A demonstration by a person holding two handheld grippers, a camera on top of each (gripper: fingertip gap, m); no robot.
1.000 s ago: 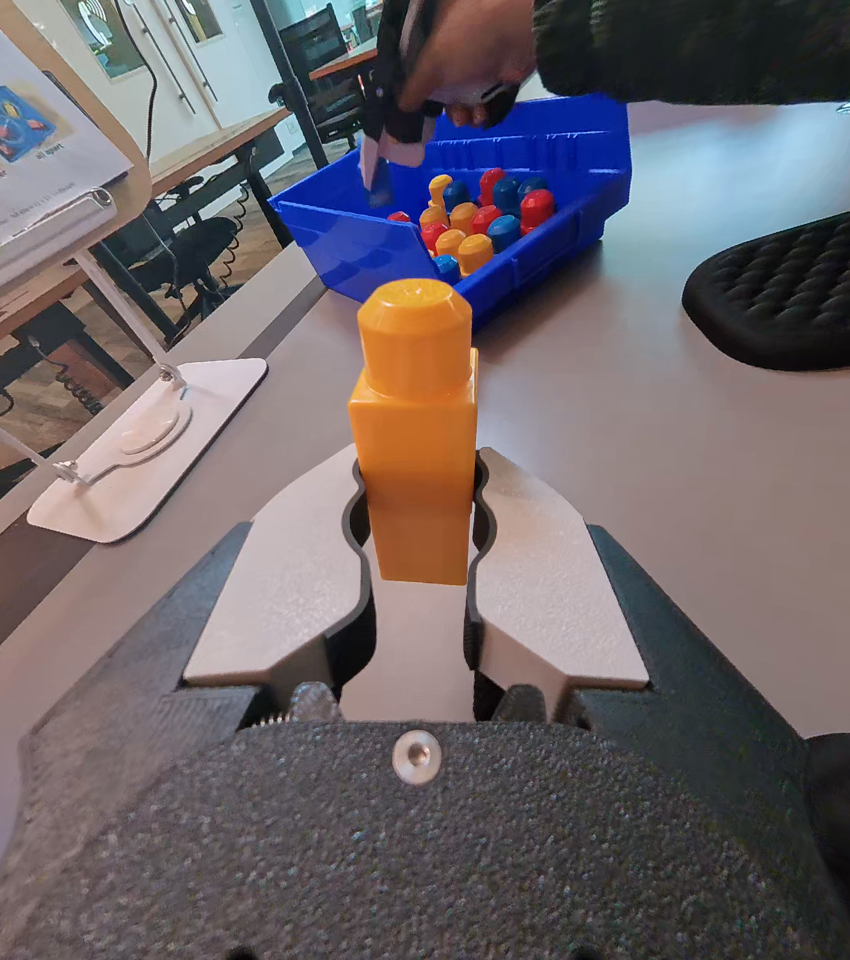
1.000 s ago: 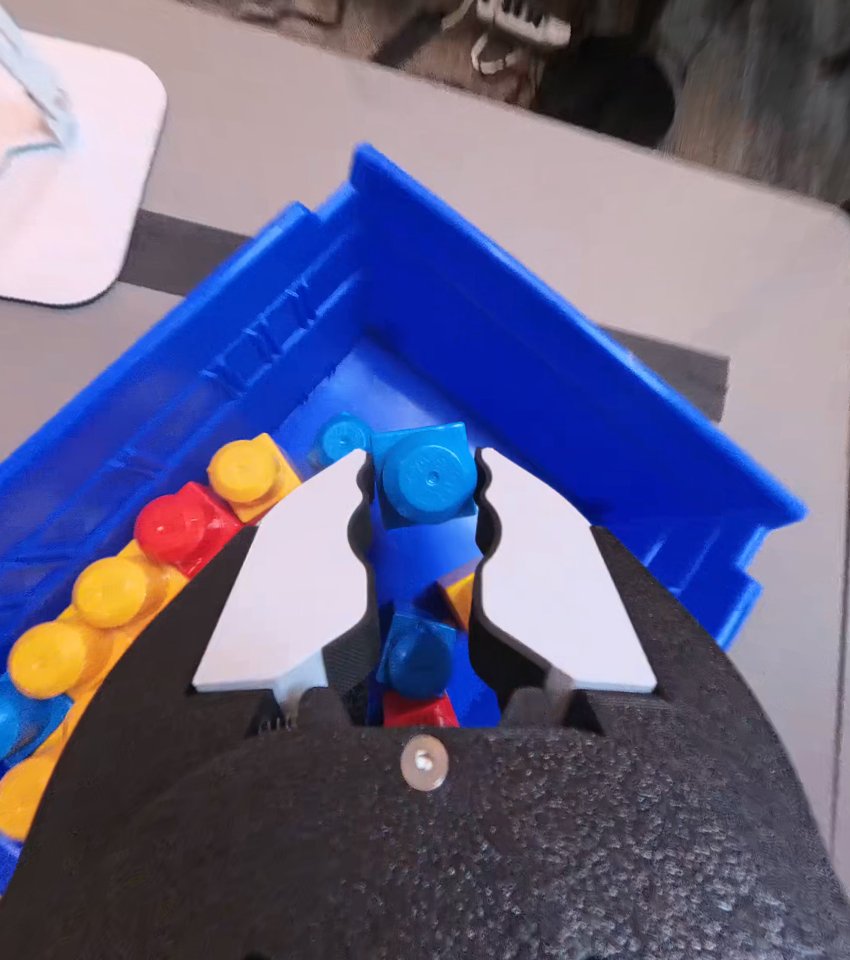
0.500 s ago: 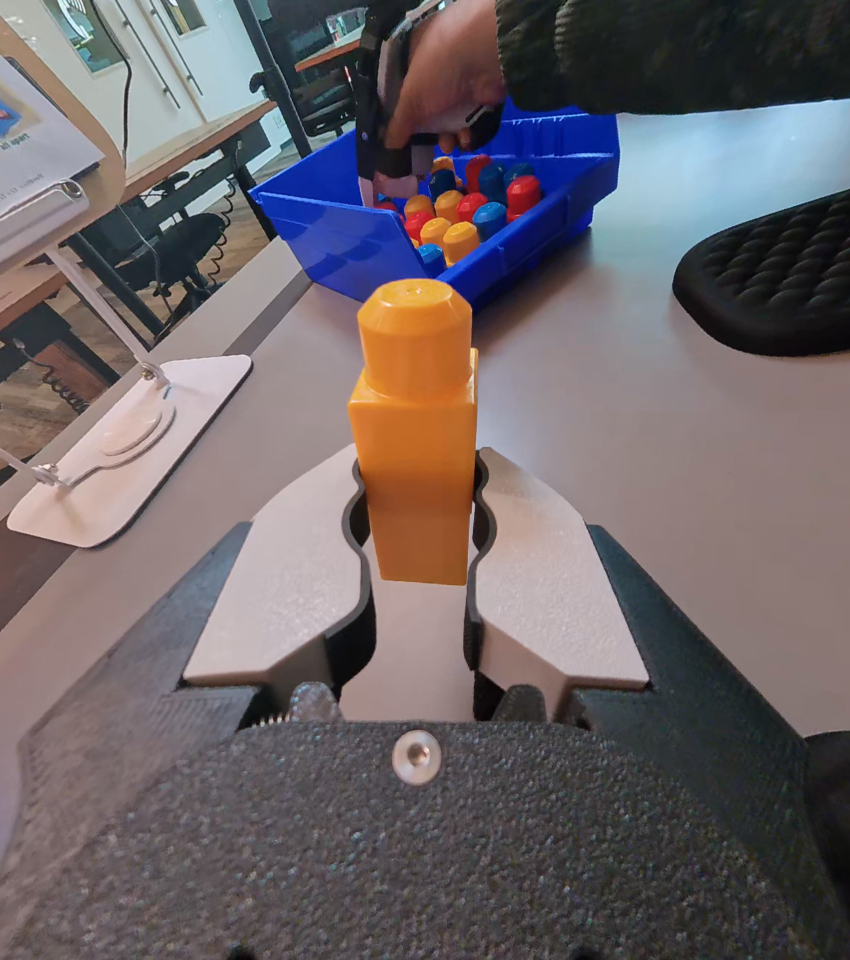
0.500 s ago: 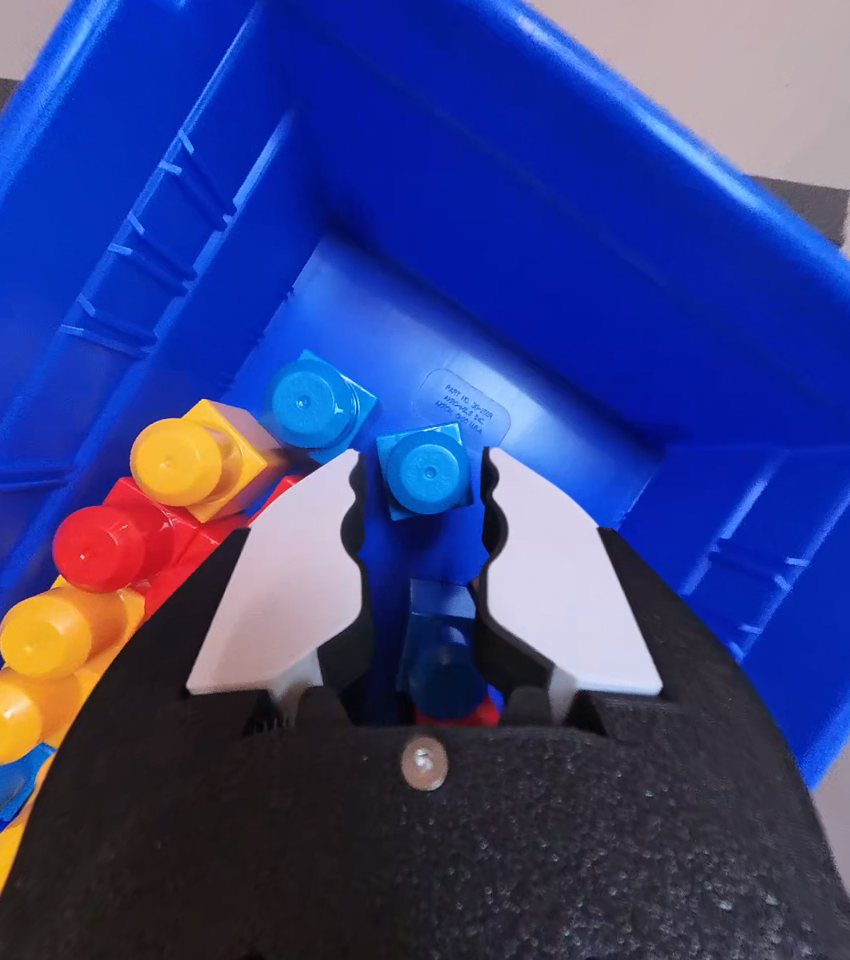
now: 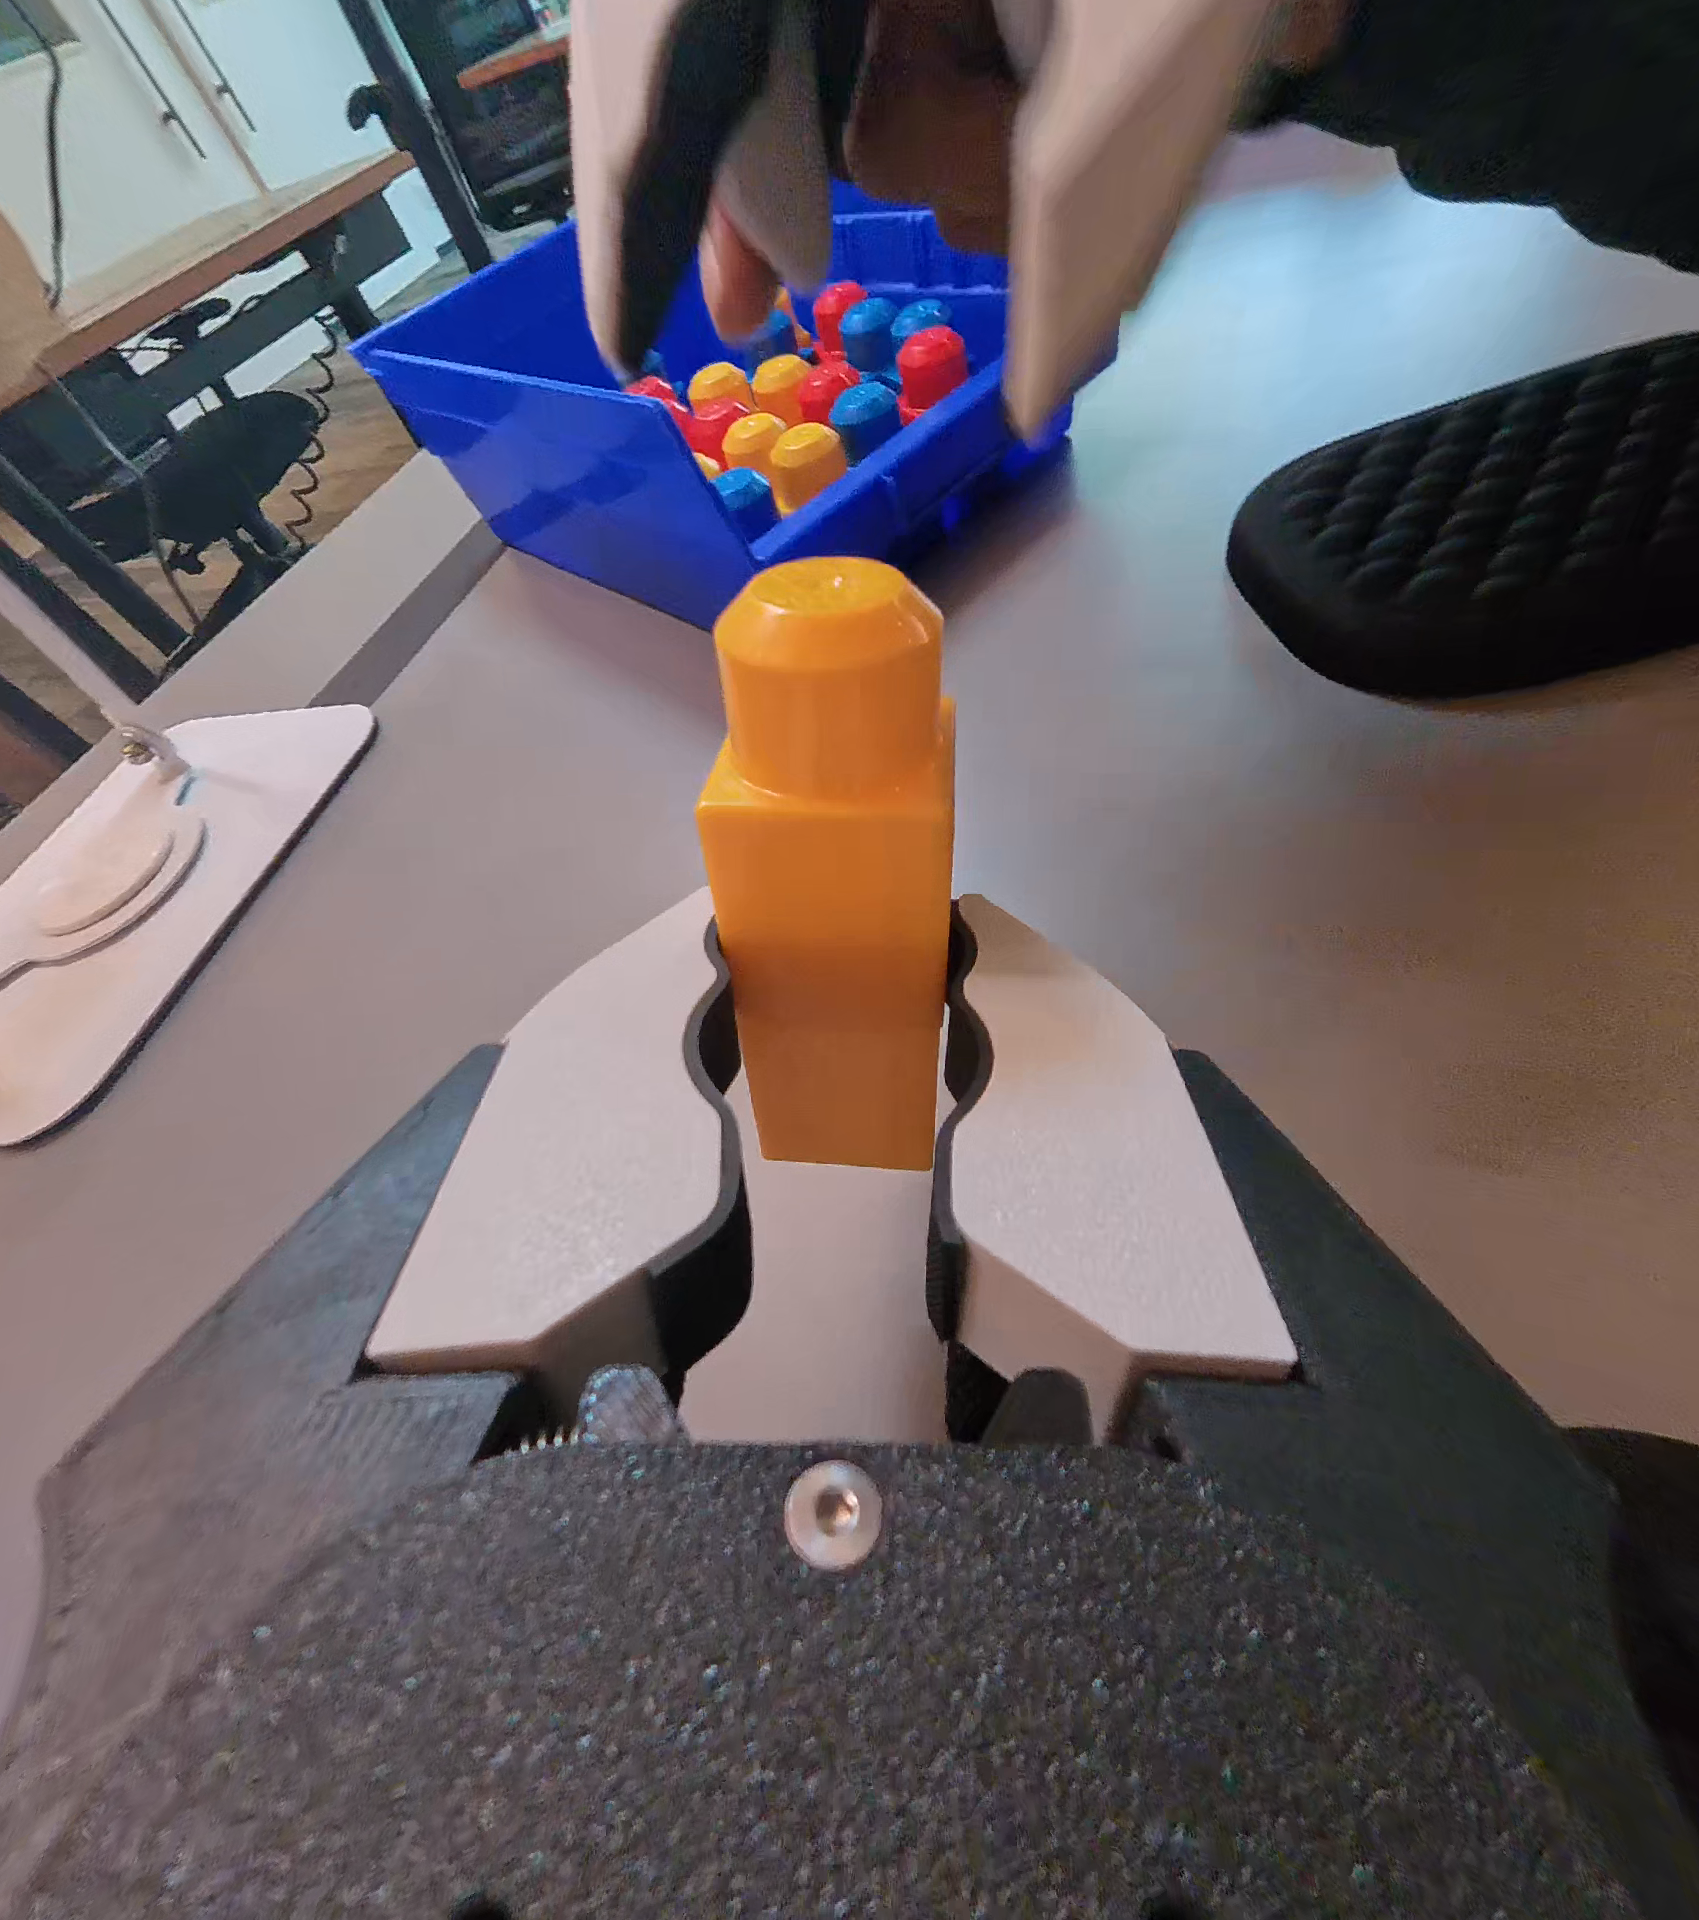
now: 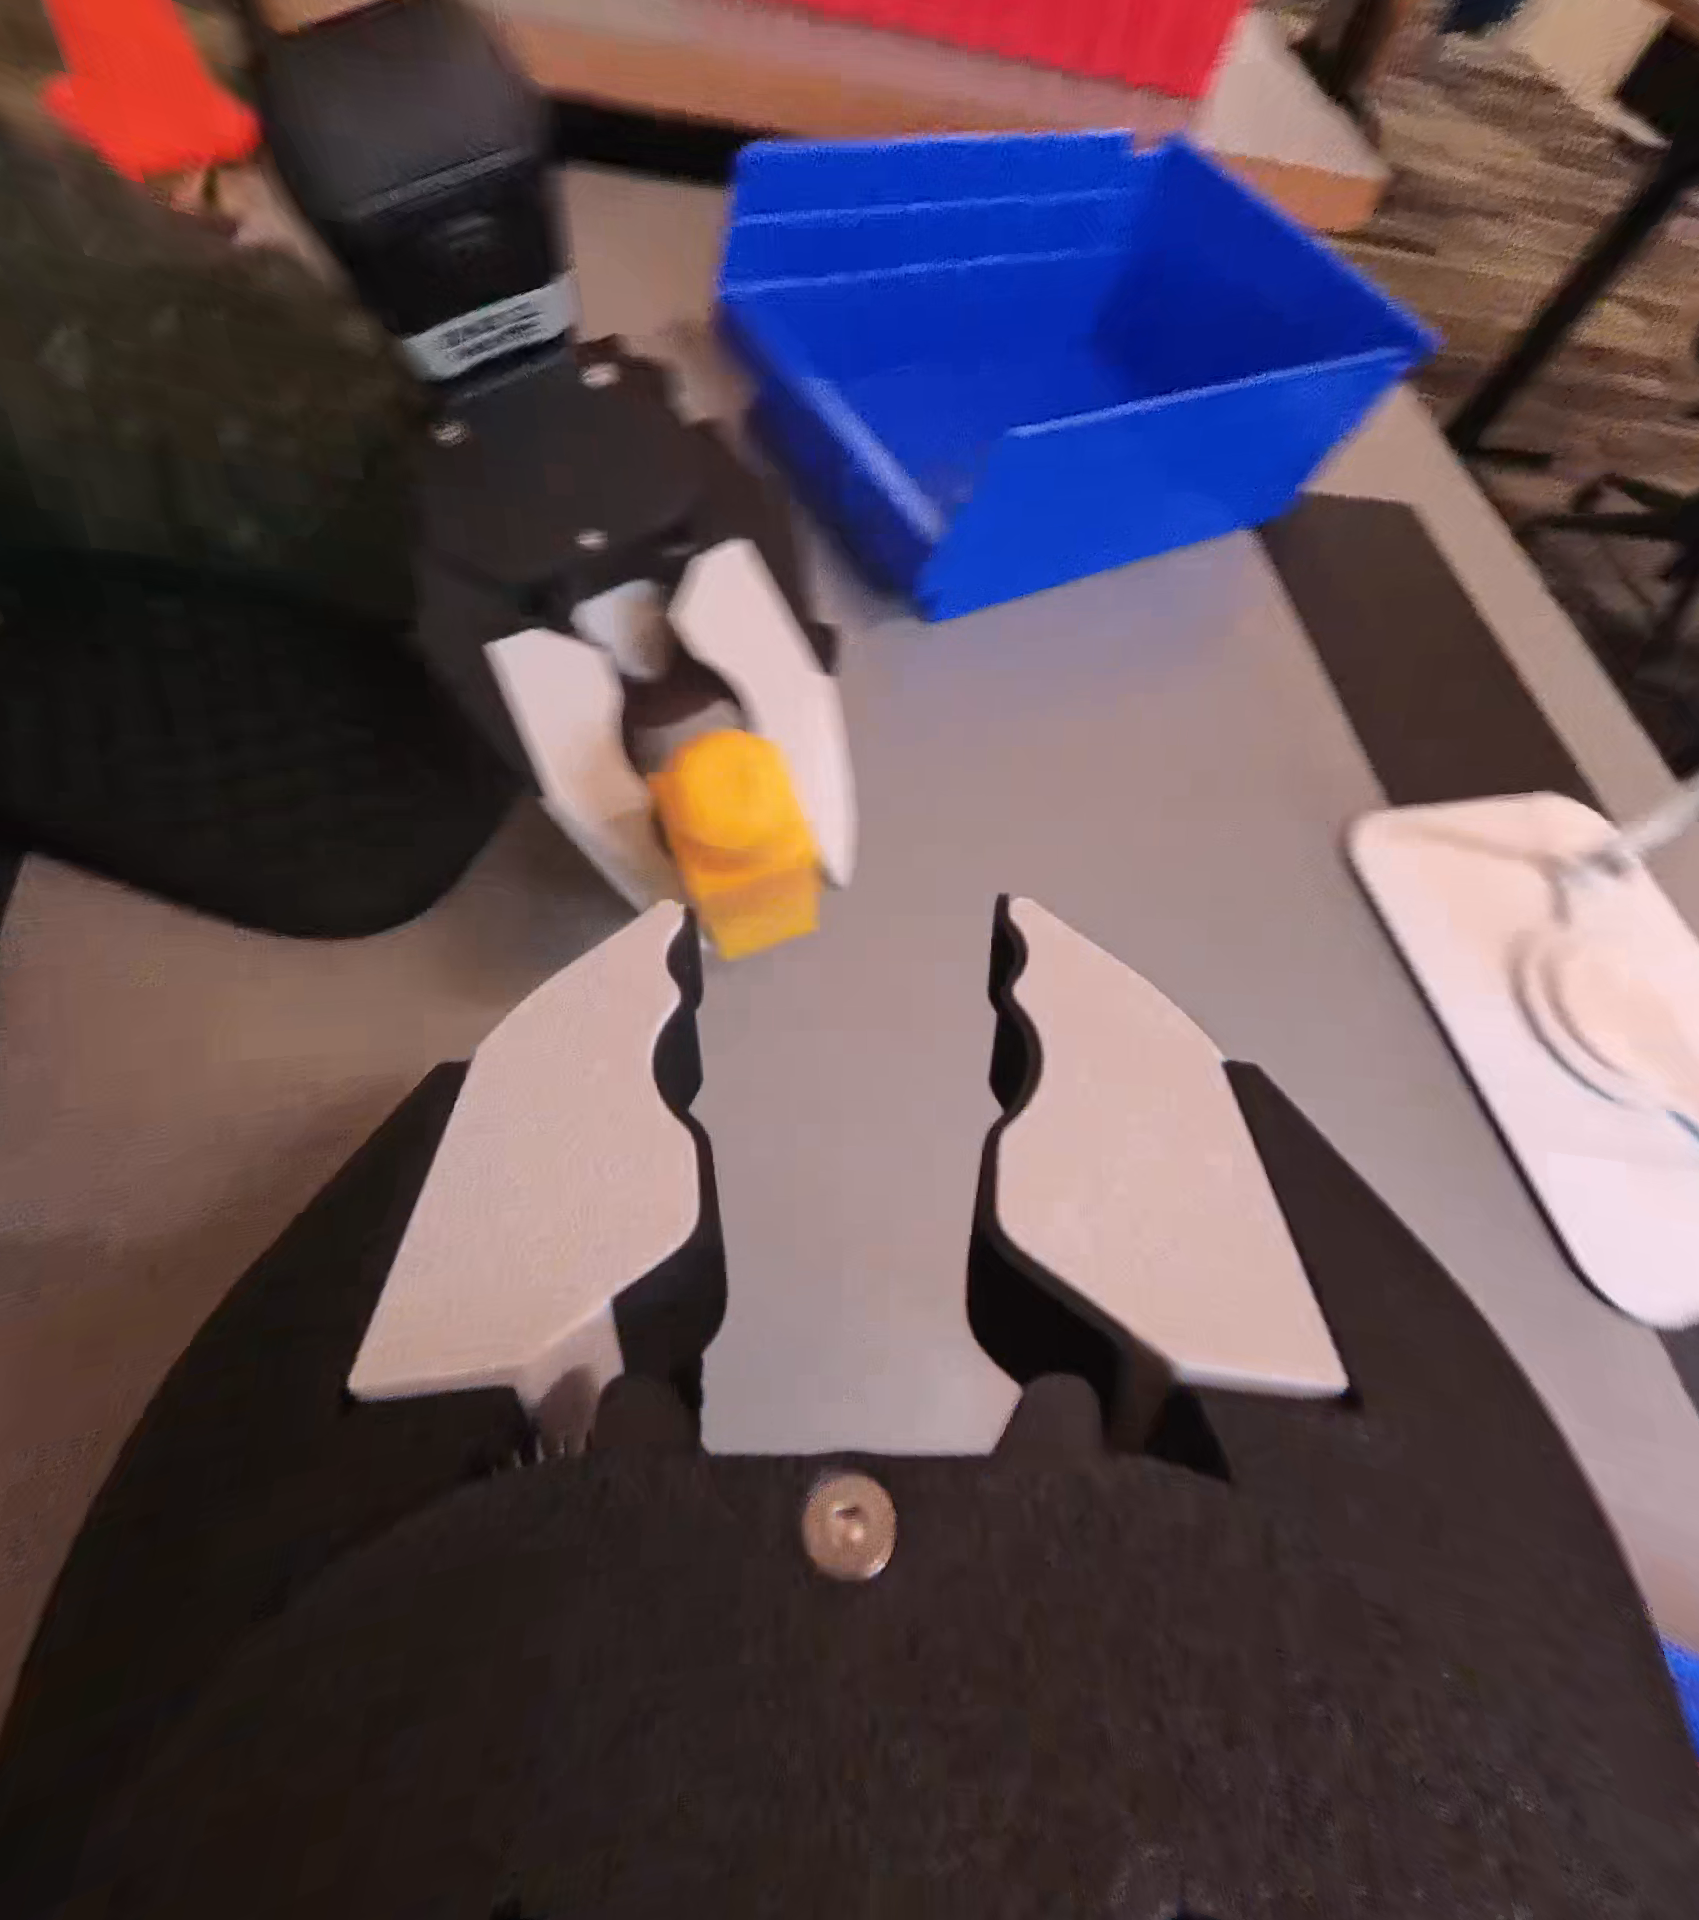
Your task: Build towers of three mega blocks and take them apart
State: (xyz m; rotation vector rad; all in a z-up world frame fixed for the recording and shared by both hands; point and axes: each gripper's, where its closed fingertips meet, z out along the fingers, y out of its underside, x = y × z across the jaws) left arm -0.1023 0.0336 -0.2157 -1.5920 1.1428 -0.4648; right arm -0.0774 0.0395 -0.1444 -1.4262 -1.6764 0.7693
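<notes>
Left claw [image 5: 834, 1023] clamps orange blocks [image 5: 829, 883] upright; right claw [image 6: 845, 1039], out of the bin [image 5: 554, 457], now wide and empty, fetched nothing.

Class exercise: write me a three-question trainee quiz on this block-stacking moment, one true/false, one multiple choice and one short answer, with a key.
1. True or false: the right gripper holds a blue block.
2. Multiple choice: the orange block stack is
A. lying in the blue bin
B. standing upright between the fingers of the left gripper
C. resting on the black textured pad
3. Short answer: which colours of blocks show in the blue bin in the left wrist view?

Key
1. False: its jaws stand apart with nothing between them.
2. B
3. Red, blue and orange-yellow.
</notes>
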